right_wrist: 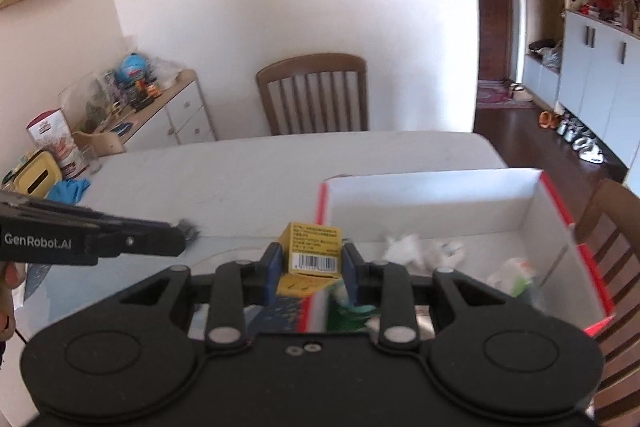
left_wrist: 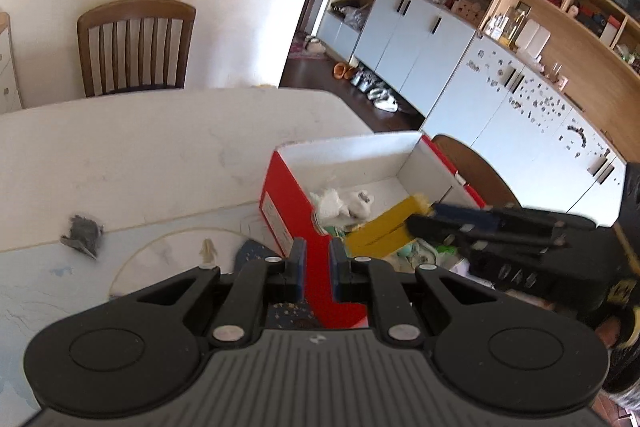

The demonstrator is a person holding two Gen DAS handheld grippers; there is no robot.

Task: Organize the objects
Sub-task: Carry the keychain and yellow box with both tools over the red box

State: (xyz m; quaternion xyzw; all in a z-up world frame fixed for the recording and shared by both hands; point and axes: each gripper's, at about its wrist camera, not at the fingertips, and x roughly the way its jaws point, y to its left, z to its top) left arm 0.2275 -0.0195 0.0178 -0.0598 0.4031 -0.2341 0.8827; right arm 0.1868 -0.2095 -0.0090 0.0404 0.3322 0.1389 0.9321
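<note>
Here, the right gripper (right_wrist: 309, 259) was clamped on a small yellow carton (right_wrist: 314, 249), its two blue pads pressing the carton's sides. The carton stood between the fingers with a barcode label facing the camera. It hung over the near left corner of the red cardboard box (right_wrist: 436, 195), above the box's red wall. In the left wrist view the same carton (left_wrist: 386, 227) showed as a long yellow shape lying over the box's (left_wrist: 280, 203) open top, with the right gripper (left_wrist: 424, 217) reaching in from the right.

The left gripper (left_wrist: 318, 253) held nothing. Its fingers were brought together, with only a narrow slit left between the pads, and through that slit the red side of the box showed. It hovered just outside the box's near wall. From the right wrist view, it (right_wrist: 182, 233) came in from the left edge, well apart from the carton.

One box stood on the white table (right_wrist: 240, 179). Inside it lay two crumpled white wads (right_wrist: 404, 247) side by side on the white floor, and some green and white packets (right_wrist: 516, 277) nearer the front; their number was too blurred to count. One small dark grey scrap (left_wrist: 82, 231) lay on the table, left of the box. Two wooden chairs were in view: one (right_wrist: 314, 93) at the far side of the table and one (right_wrist: 612, 211) at the right.
</note>
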